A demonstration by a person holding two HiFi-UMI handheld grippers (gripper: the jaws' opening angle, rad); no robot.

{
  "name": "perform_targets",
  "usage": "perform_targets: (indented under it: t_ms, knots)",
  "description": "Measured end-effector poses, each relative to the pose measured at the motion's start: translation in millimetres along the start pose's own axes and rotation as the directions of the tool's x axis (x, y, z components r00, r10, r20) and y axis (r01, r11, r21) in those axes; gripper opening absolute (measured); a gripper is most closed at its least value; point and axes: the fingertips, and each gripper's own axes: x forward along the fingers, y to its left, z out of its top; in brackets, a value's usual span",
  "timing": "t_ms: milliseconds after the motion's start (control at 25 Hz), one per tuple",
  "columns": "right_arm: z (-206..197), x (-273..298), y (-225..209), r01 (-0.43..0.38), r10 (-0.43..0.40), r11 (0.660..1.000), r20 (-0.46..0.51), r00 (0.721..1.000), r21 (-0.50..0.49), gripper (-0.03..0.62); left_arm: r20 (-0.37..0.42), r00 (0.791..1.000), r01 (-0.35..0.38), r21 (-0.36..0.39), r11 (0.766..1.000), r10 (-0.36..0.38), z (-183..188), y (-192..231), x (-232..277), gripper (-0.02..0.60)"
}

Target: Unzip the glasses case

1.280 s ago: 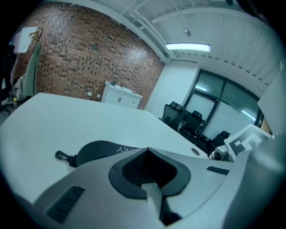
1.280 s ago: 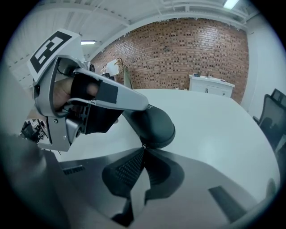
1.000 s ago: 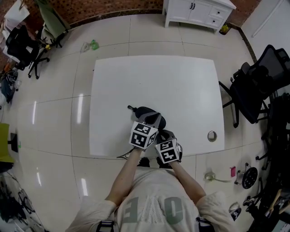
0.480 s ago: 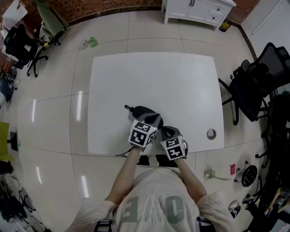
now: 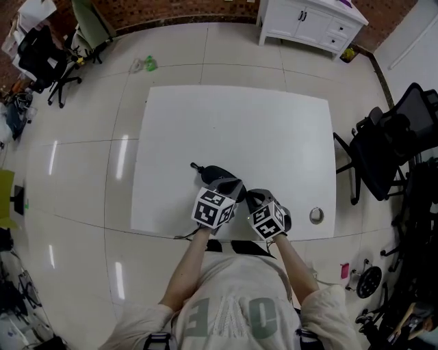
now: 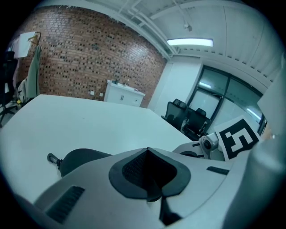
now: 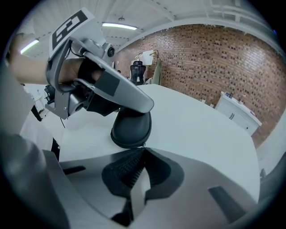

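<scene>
The black glasses case point(image 5: 213, 173) lies near the front edge of the white table point(image 5: 239, 116), with a small clip point(image 5: 194, 166) at its far left end. My left gripper point(image 5: 231, 183) is shut, and its jaws rest on top of the case point(image 7: 132, 127), as the right gripper view shows. In the left gripper view the case point(image 6: 82, 159) sits just left of the closed tips point(image 6: 148, 150). My right gripper point(image 7: 143, 150) is shut at the case's near rim, where a small metal zipper pull shows at the tips. In the head view the right gripper point(image 5: 250, 198) is to the right of the left one.
A small round metal object point(image 5: 316, 216) lies at the table's front right corner. Black office chairs point(image 5: 383, 147) stand to the right and a white cabinet point(image 5: 311, 20) at the back. The table's front edge runs just below both grippers.
My right gripper has moved a little to the right, away from the left gripper's cube, and rolled. The left gripper and the case have stayed in place.
</scene>
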Motion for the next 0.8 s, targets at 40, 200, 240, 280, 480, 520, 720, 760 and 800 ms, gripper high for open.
perform_targets:
  t_ms: [40, 200, 240, 280, 480, 520, 720, 760, 800]
  knots:
    - [-0.4, -1.9, 2.2, 0.000, 0.000, 1.000, -0.002, 1.000, -0.005, 0.000, 0.008, 0.999, -0.031, -0.010, 0.999, 0.031, 0.5, 3.6, -2.8, 0.005]
    - [-9.9, -10.1, 13.1, -0.003, 0.003, 1.000, 0.005, 1.000, 0.017, 0.000, 0.017, 0.976, -0.212, -0.099, 0.972, 0.215, -4.1, 36.1, -29.7, 0.005]
    - [-10.6, -11.9, 17.4, -0.005, 0.005, 1.000, 0.008, 1.000, 0.014, 0.000, 0.012, 0.973, -0.228, -0.143, 0.963, 0.232, -5.6, 41.6, -35.7, 0.005]
    - [-10.4, -13.2, 22.4, -0.006, 0.006, 1.000, 0.008, 1.000, 0.002, 0.000, 0.006, 0.968, -0.247, -0.174, 0.953, 0.252, -6.8, 45.4, -41.2, 0.005]
    - [-11.6, -13.6, 51.5, -0.043, 0.043, 0.999, 0.011, 0.999, -0.016, 0.000, -0.032, 0.933, -0.359, -0.145, 0.922, 0.358, -23.6, 55.9, -60.5, 0.005]
    - [-10.1, -13.8, 59.3, -0.062, 0.063, 0.998, 0.014, 0.998, -0.029, 0.000, -0.029, 0.938, -0.346, -0.160, 0.925, 0.346, -26.1, 55.4, -59.9, 0.005]
    - [7.1, -8.0, 127.3, -0.192, 0.204, 0.945, 0.019, 0.979, -0.264, 0.000, -0.010, 0.954, -0.299, -0.112, 0.948, 0.300, -24.3, 48.2, -56.6, 0.005]
    - [11.7, -5.3, 137.1, -0.207, 0.221, 0.937, 0.020, 0.975, -0.283, 0.000, 0.001, 0.958, -0.286, -0.091, 0.954, 0.287, -20.5, 44.5, -58.4, 0.005]
    - [16.4, -2.7, 143.6, -0.216, 0.233, 0.933, 0.025, 0.972, -0.288, 0.000, 0.007, 0.962, -0.270, -0.066, 0.961, 0.271, -17.1, 39.4, -60.4, 0.005]
